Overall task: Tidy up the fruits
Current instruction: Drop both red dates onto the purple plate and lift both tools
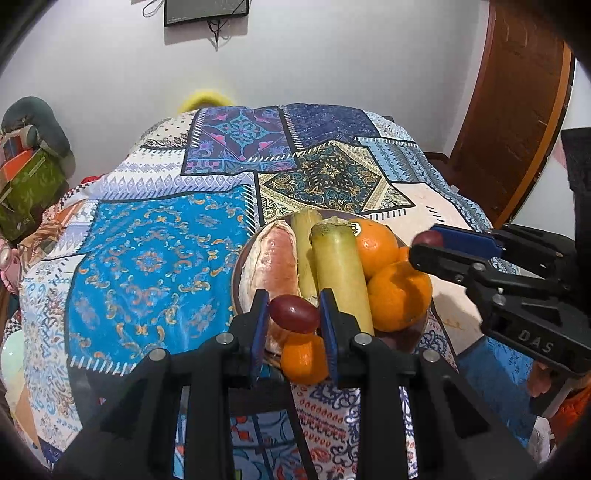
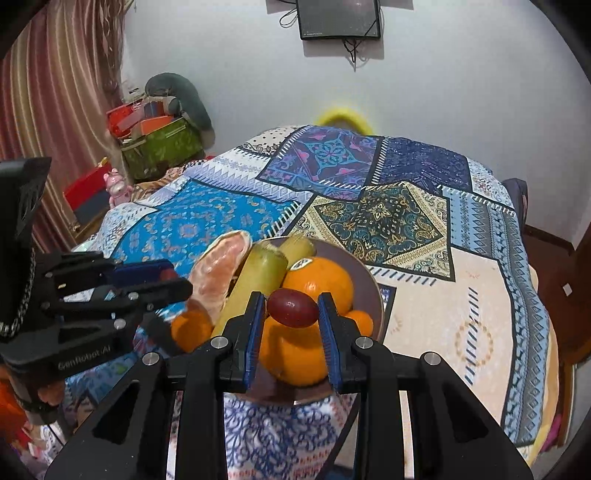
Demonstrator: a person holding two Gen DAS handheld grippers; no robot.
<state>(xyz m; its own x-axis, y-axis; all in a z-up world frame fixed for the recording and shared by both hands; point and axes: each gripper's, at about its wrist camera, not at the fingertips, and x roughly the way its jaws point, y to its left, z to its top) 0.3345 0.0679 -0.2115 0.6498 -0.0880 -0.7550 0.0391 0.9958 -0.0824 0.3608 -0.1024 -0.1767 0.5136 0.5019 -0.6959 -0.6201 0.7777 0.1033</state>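
A brown plate (image 1: 413, 338) (image 2: 364, 275) near the table's front edge holds several oranges (image 1: 397, 295) (image 2: 317, 280), two green sugarcane pieces (image 1: 341, 273) (image 2: 255, 277) and a peeled pomelo segment (image 1: 273, 258) (image 2: 218, 269). My left gripper (image 1: 293, 314) is shut on a red grape (image 1: 293, 313), above the plate's near left side; it also shows in the right wrist view (image 2: 168, 278). My right gripper (image 2: 291, 308) is shut on another red grape (image 2: 292, 307), above the oranges; it also shows in the left wrist view (image 1: 428, 242).
The table has a patchwork blue patterned cloth (image 1: 155, 258) (image 2: 461, 280). A green box with clutter (image 2: 162, 144) stands left of the table. A wooden door (image 1: 517, 103) is at the right. A dark screen (image 2: 338, 18) hangs on the wall.
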